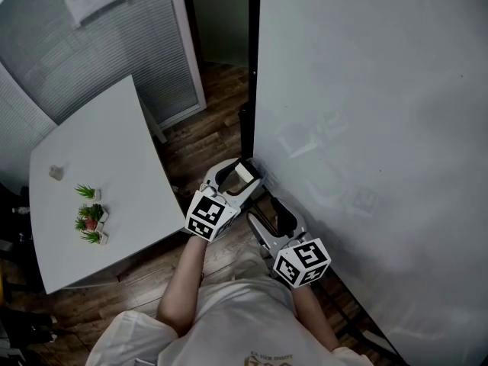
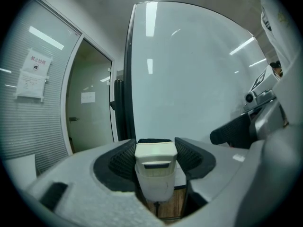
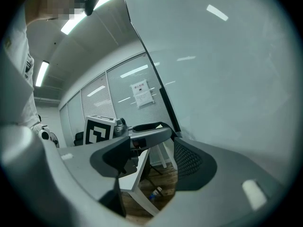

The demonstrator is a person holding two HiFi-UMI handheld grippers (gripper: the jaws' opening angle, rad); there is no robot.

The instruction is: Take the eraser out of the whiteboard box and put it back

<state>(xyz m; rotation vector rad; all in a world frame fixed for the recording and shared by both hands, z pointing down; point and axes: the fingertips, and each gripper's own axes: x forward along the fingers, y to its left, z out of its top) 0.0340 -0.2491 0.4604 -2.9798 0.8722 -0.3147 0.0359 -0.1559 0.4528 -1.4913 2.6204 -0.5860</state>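
Observation:
A cream-white eraser (image 2: 155, 171) stands upright between the jaws of my left gripper (image 2: 156, 146), which is shut on it. In the head view the left gripper (image 1: 238, 174) holds the eraser (image 1: 245, 171) close to the lower left corner of the whiteboard (image 1: 366, 128). My right gripper (image 1: 269, 215) hangs just right of it, open, with nothing between its jaws (image 3: 154, 148). The right gripper view looks past them at the left gripper's marker cube (image 3: 99, 131). I see no whiteboard box in any view.
A white table (image 1: 99, 166) with small potted plants (image 1: 90, 218) stands to the left. Wooden floor (image 1: 217, 132) runs between it and the whiteboard's black frame (image 1: 252, 67). Blinds and a glass door (image 2: 90, 108) lie beyond.

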